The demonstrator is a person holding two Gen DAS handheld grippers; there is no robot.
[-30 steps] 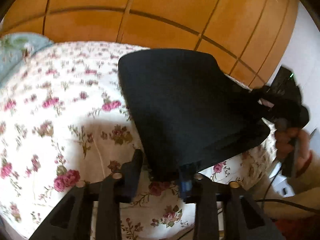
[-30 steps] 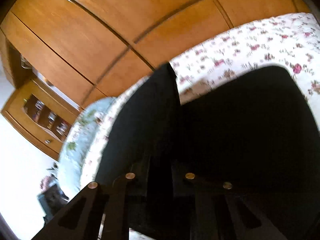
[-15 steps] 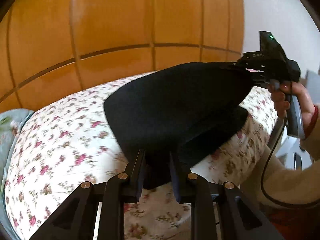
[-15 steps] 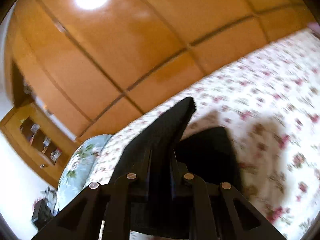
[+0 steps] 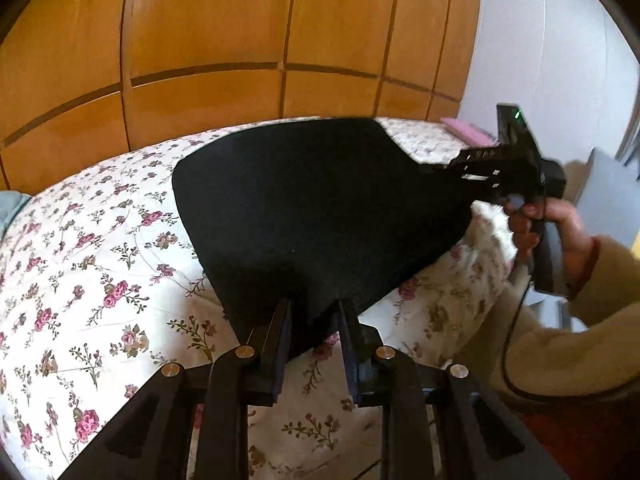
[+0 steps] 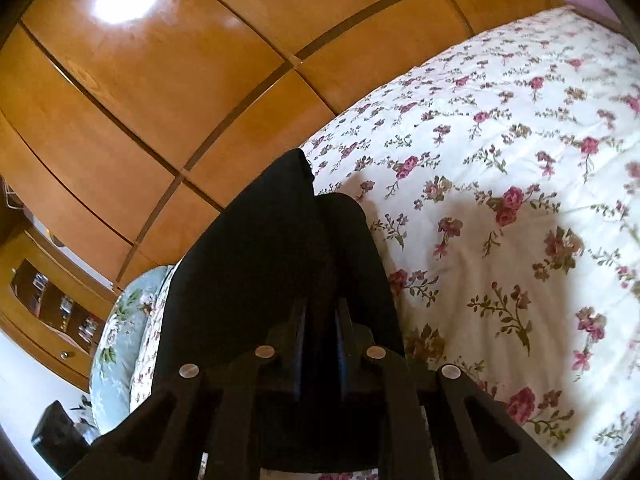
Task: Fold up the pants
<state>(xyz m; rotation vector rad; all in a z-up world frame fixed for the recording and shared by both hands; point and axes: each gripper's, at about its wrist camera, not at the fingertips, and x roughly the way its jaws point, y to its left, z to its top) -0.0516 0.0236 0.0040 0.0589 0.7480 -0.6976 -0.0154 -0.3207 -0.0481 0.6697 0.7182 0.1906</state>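
The black pants (image 5: pixel 320 208) hang stretched in the air over a bed with a floral cover (image 5: pixel 100 280). My left gripper (image 5: pixel 314 312) is shut on the near edge of the cloth at the bottom of the left wrist view. At the right of that view a hand holds my right gripper (image 5: pixel 456 170), shut on the far corner of the pants. In the right wrist view the pants (image 6: pixel 272 264) run away from the right gripper (image 6: pixel 320 312) as a narrow dark fold above the bed cover (image 6: pixel 500 208). The pinched cloth hides the fingertips.
A wall of orange wooden wardrobe doors (image 5: pixel 240 40) stands behind the bed. A pink pillow (image 5: pixel 466 130) lies at the bed's far end. A pale blue floral pillow (image 6: pixel 120 340) and a wooden shelf unit (image 6: pixel 52 312) are at the left of the right wrist view.
Both grippers have lifted and carried the pants sideways over the bed; the cloth has gone from sagging to stretched between them. The left gripper has rolled, and more bare bed cover shows on the right.
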